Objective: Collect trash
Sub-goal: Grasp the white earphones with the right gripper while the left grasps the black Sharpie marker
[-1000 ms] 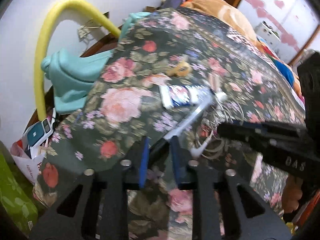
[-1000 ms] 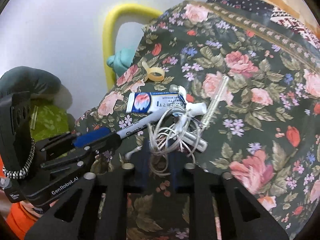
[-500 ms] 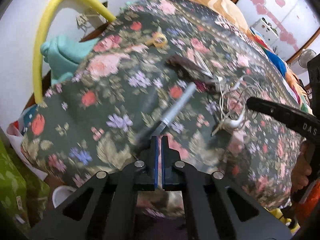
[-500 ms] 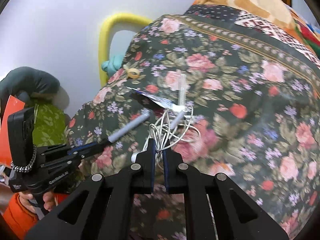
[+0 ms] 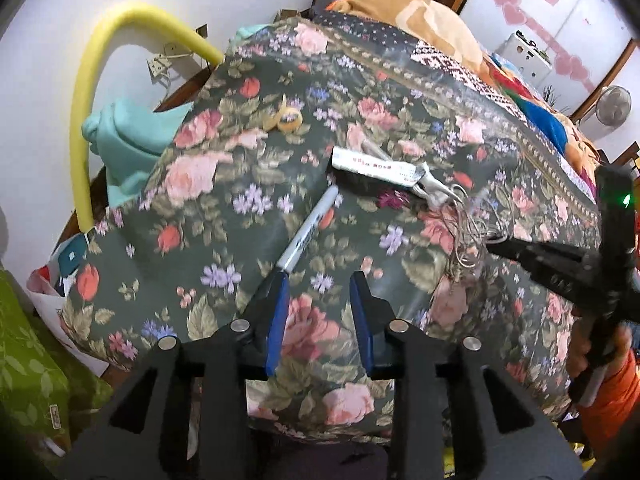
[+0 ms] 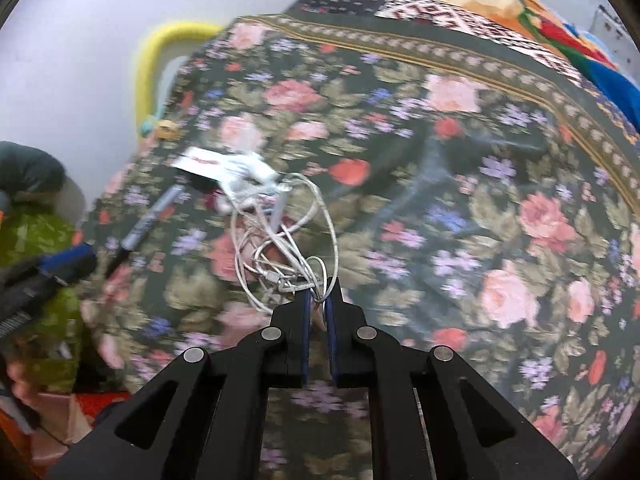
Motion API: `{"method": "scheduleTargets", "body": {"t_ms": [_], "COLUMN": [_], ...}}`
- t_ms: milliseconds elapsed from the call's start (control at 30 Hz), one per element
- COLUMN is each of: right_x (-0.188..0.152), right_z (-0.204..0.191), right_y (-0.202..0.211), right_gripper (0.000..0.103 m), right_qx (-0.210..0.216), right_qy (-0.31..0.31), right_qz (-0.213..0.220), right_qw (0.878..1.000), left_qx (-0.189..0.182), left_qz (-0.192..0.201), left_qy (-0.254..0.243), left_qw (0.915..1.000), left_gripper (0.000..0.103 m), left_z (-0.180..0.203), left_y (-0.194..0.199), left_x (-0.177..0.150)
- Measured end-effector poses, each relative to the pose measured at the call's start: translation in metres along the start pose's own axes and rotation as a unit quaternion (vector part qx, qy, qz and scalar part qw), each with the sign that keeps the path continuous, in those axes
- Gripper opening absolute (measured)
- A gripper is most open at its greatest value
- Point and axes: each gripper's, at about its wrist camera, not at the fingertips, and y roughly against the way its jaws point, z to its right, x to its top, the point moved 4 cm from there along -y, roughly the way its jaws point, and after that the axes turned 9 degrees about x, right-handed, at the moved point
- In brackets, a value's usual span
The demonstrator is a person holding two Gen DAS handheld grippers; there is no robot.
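Now that the left tongs (image 5: 320,288) have opened, dropping the marker (image 5: 308,232) on the bedspread (image 5: 400,92), only the right tongs (image 6: 316,304) carry trash, pinching the tangled earphone cord (image 6: 280,240).

Marker (image 5: 308,232) on bedspread (image 5: 224,216), carton (image 5: 374,166) behind, cable tangle (image 5: 466,236) to rt

— How does the left gripper (image 5: 320,280) stand?
— Fingers spread wide, nothing between the blue pads (image 5: 277,316).
— And the right gripper (image 6: 318,300)?
— Jaws nearly closed, pinching something thin at the tips; a hand (image 5: 580,356) grips its handle.
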Motion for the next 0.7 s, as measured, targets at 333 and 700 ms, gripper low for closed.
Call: {"method": "scheduleTargets", "body": {"t_ms": [333,700], "right_x": [-0.005,0.01], "right_z": [0.037,0.02], "right_y": [0.015,0.0], "right_gripper": [0.032,0.073], "right_qx": [0.013,0.02], "right_qy": [-0.038,-0.016], "right_qz": [-0.001,0.011], "right_qw": [0.999,1.0], "left_qx": [0.012,0.046], "left_qz": [-0.01,-0.019], "left_qy": [-0.009,-0.015], "left_qw": [0.9998,0.9987], "left_gripper": [0.045,0.045], "left_z": [0.011,-0.001], "left_y": [-0.02,-0.039], "left_x": [0.015,0.01]}}
